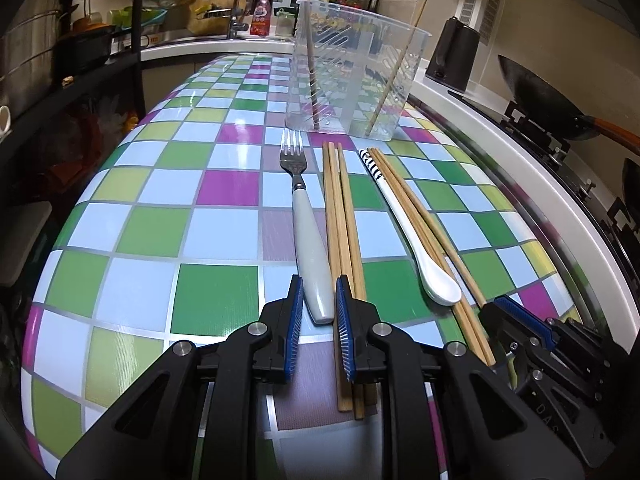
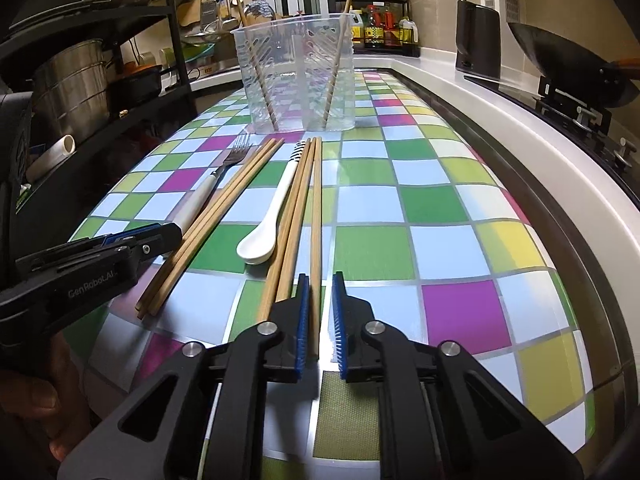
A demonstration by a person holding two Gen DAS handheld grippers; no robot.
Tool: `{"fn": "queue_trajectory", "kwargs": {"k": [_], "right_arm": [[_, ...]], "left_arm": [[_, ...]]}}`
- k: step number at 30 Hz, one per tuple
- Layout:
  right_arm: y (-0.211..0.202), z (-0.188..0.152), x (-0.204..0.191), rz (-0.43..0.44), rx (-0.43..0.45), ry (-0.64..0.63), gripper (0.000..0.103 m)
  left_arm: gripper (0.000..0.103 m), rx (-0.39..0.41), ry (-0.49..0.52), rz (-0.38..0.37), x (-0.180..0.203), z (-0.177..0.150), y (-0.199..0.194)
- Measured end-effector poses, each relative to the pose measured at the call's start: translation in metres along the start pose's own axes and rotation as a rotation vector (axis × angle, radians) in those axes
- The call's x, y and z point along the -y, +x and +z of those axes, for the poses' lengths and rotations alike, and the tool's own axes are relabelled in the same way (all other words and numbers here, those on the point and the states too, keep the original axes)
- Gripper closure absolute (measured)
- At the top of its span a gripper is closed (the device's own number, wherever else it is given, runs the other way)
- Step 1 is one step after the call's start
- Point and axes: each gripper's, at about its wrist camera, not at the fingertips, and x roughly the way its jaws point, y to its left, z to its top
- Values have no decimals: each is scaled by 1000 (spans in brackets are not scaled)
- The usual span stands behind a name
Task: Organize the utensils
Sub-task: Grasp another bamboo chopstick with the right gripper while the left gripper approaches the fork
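Observation:
A fork with a white handle (image 1: 308,236) lies on the checkered table; it also shows in the right wrist view (image 2: 208,192). My left gripper (image 1: 318,292) is open, its jaws on either side of the fork's handle end. Wooden chopsticks (image 1: 340,216) lie beside the fork. A white spoon (image 1: 416,240) lies among more chopsticks (image 1: 424,224). My right gripper (image 2: 319,286) is open, with one chopstick (image 2: 316,220) between its jaws. A clear plastic utensil holder (image 1: 352,72) stands behind, with two chopsticks upright inside; it also shows in the right wrist view (image 2: 296,76).
A raised white counter edge (image 2: 520,128) runs along the table's right side, with a wok (image 2: 568,64) and a black kettle (image 2: 478,40) beyond. A dark shelf rack with pots (image 2: 80,80) stands on the left. The sink area is behind the holder.

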Motion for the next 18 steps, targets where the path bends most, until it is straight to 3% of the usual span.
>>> {"fn": "queue_trajectory", "kwargs": {"k": [6,18], "right_arm": [[0,0,0,0,-2,-2,98],[-2,1,10,-79,-8,41,98]], "left_arm": [[86,-24,-46,17,-3,6,6],[86,-35,-32,75,-16,2,-4]]}}
